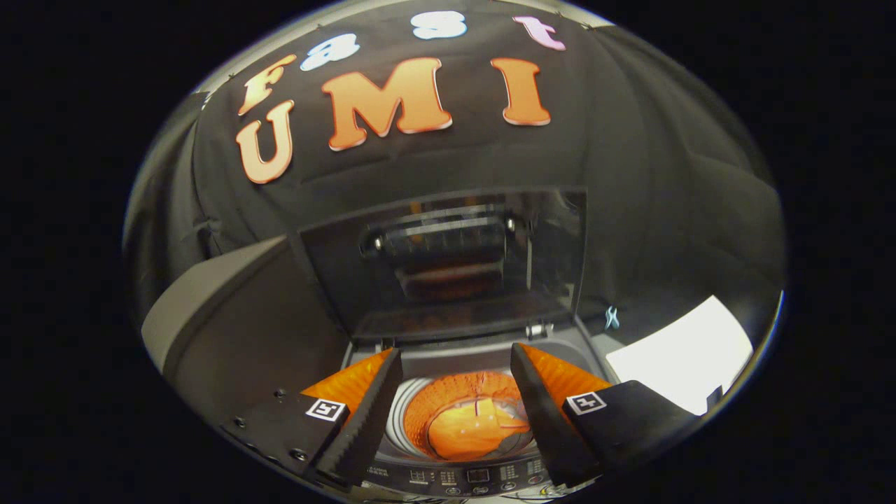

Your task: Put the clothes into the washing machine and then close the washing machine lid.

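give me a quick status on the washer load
Gripper open, empty, above the drum. Orange clothes already in the washing machine. Lid up, not yet closed; nothing blocking it.

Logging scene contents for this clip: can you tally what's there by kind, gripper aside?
Washing machine: 1, with its lid raised
Orange clothes in the drum: 1 bundle, pieces cannot be told apart
White sheet beside the machine: 1
Total: 3
The gripper is open above the drum.
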Tool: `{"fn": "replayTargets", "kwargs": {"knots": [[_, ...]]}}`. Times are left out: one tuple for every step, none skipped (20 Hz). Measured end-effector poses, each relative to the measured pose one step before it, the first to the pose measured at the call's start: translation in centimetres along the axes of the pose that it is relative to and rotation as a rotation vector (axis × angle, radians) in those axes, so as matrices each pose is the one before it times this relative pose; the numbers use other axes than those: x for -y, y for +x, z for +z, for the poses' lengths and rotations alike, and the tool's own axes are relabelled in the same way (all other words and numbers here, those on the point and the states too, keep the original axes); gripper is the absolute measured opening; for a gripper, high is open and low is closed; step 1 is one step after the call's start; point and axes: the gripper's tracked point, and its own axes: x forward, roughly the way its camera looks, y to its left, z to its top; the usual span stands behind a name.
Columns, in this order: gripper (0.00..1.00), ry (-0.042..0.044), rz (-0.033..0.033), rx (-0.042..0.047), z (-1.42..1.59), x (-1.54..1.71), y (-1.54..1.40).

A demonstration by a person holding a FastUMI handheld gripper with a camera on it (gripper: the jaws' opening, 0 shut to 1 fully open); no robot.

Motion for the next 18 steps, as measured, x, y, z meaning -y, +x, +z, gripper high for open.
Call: {"fn": "replayTargets", "kwargs": {"knots": [[0.99, -0.01279, 0.00095, 0.03780, 1.975, -0.312, -0.457], [0.99, -0.01069, 0.00327, 0.03712, 2.105, -0.380, -0.256], [0.99, -0.00741, 0.00520, 0.03352, 1.911, -0.261, -0.213], [0.98, -0.00264, 0.00743, 0.02784, 1.897, -0.359, -0.088], [0.98, 0.00058, 0.01097, 0.03699, 2.029, -0.411, -0.243], [0.99, -0.00188, 0.01022, 0.03657, 2.062, -0.436, 0.201], [0.98, -0.00814, 0.00494, 0.03048, 1.793, -0.165, 0.609], [0.98, -0.00786, -0.00016, 0.02396, 1.471, -0.052, 0.833], [0.98, -0.00377, 0.00079, 0.01715, 1.071, 0.060, 0.975], [0.98, 0.00084, 0.00606, 0.00777, 0.861, -0.102, 0.952], [0.98, 0.00101, 0.01011, 0.00194, 0.642, -0.275, 0.968], [0.98, -0.00192, 0.00941, -0.00888, 0.212, -0.188, 0.980], [0.98, -0.00214, 0.00526, 0.00082, 0.374, -0.045, 0.943], [0.98, -0.00402, 0.00238, -0.00597, 0.226, 0.033, 0.972], [0.98, -0.00537, 0.00905, -0.00422, 0.134, -0.188, 0.946], [0.98, -0.00692, 0.00221, -0.00405, 0.175, -0.137, 1.084], [0.98, -0.00481, 0.00144, -0.00322, 0.138, 0.008, 0.801], [0.99, -0.00269, -0.00033, -0.00604, 0.009, 0.037, 0.875]]}}
